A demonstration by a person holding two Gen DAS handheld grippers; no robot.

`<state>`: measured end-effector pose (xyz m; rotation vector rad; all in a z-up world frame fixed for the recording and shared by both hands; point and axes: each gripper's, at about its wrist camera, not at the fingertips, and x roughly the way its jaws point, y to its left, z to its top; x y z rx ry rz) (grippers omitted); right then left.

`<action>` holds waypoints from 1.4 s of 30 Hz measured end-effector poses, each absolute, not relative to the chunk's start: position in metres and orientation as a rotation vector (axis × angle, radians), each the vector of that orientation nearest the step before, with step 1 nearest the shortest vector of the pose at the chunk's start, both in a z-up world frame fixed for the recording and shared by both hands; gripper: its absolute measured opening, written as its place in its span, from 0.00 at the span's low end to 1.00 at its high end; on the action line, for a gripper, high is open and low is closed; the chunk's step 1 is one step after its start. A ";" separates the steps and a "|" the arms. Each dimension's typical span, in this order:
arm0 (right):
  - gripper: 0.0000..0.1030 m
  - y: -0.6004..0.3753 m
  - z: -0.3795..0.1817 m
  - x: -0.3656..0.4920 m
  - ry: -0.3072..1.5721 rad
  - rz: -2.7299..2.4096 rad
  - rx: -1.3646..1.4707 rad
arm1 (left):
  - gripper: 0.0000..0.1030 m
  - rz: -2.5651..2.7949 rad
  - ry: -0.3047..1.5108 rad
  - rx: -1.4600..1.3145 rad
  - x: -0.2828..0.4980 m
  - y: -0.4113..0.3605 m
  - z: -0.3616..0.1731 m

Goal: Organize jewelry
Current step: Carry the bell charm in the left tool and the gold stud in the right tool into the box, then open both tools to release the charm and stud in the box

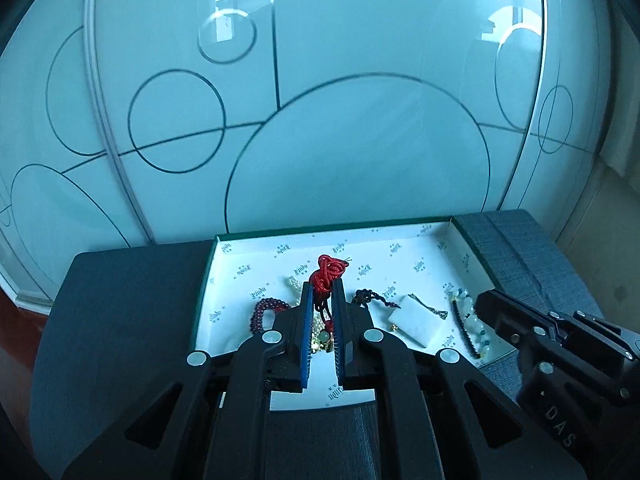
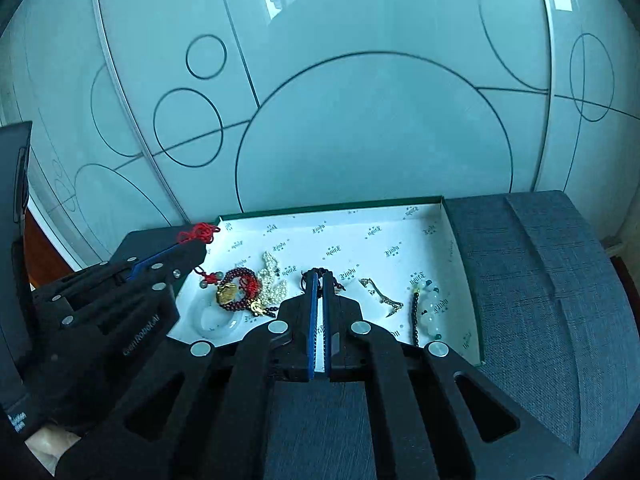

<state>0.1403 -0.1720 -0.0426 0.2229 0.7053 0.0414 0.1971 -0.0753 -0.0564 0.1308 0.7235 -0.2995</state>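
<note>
A: Where does the sorting stand?

B: Early, I'd judge. Nearly all the jewelry lies loose in the white-lined box [image 2: 448, 240] on the grey fabric surface [image 2: 540, 280], and I see no dividers or separate piles.

A: What are the grippers doing?

B: The left gripper [image 1: 324, 284] has its jaws drawn narrow on a red knotted cord [image 1: 329, 270]. In the right wrist view the knot [image 2: 199, 233] sticks up past the fingertips, and a strand trails down toward the tangle below.

A: And the right?

B: The right gripper [image 2: 320, 280] has its jaws almost together around a dark beaded strand [image 2: 320, 270] near the middle of the box. The pinch looks real, though the beads are mostly hidden behind the fingers.

A: What's in the tangle?

B: A dark red bead bracelet [image 2: 236, 280], a gold pendant [image 2: 226, 293], a cluster of small white pearls [image 2: 273, 280], and a clear bangle [image 2: 218, 324] lying just beside them.

A: Anything already apart?

B: A thin gold chain [image 2: 380, 294] lies alone, and a pale chunky bead bracelet [image 2: 430, 308] sits touching a thin black bead strand [image 2: 416, 316]. The left wrist view also shows a white pad [image 1: 416, 322]. Untangling the left heap looks like the main work remaining.
</note>
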 end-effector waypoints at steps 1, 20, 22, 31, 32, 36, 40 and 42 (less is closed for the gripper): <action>0.02 -0.172 -0.049 0.145 0.719 0.040 0.219 | 0.09 -0.299 0.732 0.134 0.199 -0.077 -0.062; 0.14 -0.176 -0.130 0.173 0.865 0.004 0.201 | 0.12 -0.255 0.869 0.136 0.228 -0.073 -0.139; 0.19 -0.177 -0.129 0.172 0.861 0.002 0.201 | 0.26 -0.264 0.870 0.136 0.228 -0.074 -0.138; 0.25 -0.181 -0.116 0.160 0.839 -0.004 0.216 | 0.49 -0.254 0.856 0.120 0.222 -0.072 -0.127; 0.30 -0.181 -0.115 0.159 0.837 -0.006 0.219 | 0.51 -0.253 0.859 0.118 0.221 -0.071 -0.126; 0.33 -0.179 -0.111 0.153 0.834 -0.009 0.222 | 0.60 -0.241 0.854 0.108 0.214 -0.066 -0.122; 0.37 -0.177 -0.107 0.144 0.832 -0.013 0.227 | 0.62 -0.225 0.864 0.103 0.205 -0.061 -0.118; 0.41 -0.177 -0.103 0.138 0.829 -0.020 0.225 | 0.66 -0.213 0.868 0.094 0.199 -0.057 -0.116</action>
